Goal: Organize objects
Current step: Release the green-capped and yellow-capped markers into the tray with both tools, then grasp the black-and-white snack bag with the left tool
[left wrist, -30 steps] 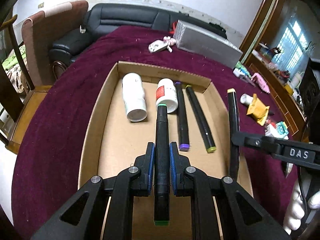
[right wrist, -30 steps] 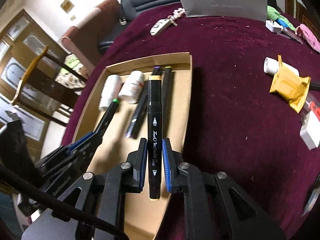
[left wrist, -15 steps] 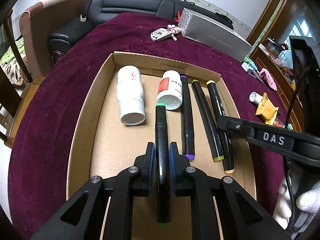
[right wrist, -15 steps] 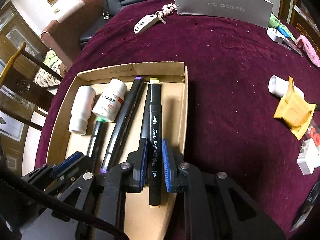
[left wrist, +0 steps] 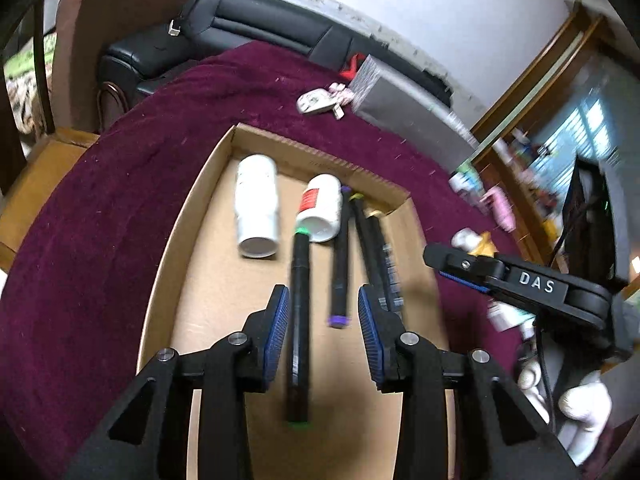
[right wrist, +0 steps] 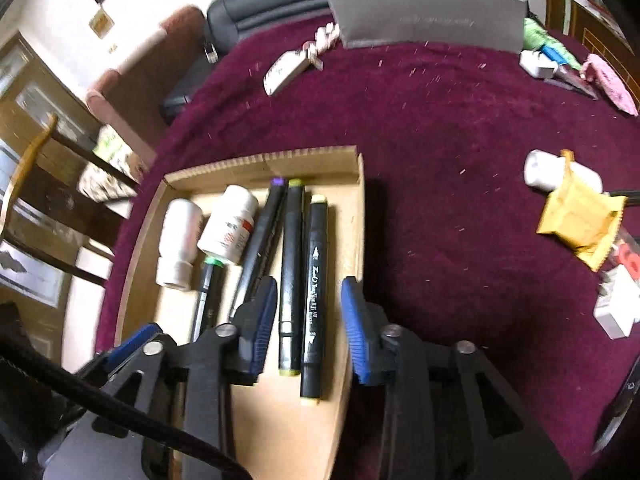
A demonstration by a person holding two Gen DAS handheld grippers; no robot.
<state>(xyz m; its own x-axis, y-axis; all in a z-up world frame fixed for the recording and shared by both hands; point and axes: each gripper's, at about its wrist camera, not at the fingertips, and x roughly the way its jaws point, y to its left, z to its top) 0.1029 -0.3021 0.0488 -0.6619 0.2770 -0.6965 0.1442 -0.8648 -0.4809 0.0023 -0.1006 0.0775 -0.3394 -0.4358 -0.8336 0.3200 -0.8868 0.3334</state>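
- Both grippers, clamped on markers half a second ago, now stand with fingers spread and both markers lying loose in the tray [left wrist: 192, 216].
- At far left in the tray, I see a white bottle [left wrist: 257, 209] lying on its side, near the left wall.
- Just right of it lies a red-label bottle [left wrist: 322, 207], also on its side, its cap toward my left wrist camera.
- My left gripper [left wrist: 323, 340] hangs over the tray floor, its blue pads wide apart; the green marker [left wrist: 300, 320] lies between them close to the left pad, and its far tip is against the red-label bottle's cap.
- Next comes the purple marker [left wrist: 340, 264], lying lengthwise, its near tip showing between my left fingers.
- Right of that lies the yellow-green marker [right wrist: 291, 276].
- Against it, nearest the tray's right wall, lies the pale-yellow marker [right wrist: 314, 296], white lettering up.
- My right gripper [right wrist: 309, 326] is open over those last two markers, touching neither as far as I can tell.
- Beyond the tray, on the maroon cloth [right wrist: 440, 128], sit a key fob [right wrist: 286, 70], a grey box [right wrist: 424, 12] and, at right, a yellow packet [right wrist: 580, 220].
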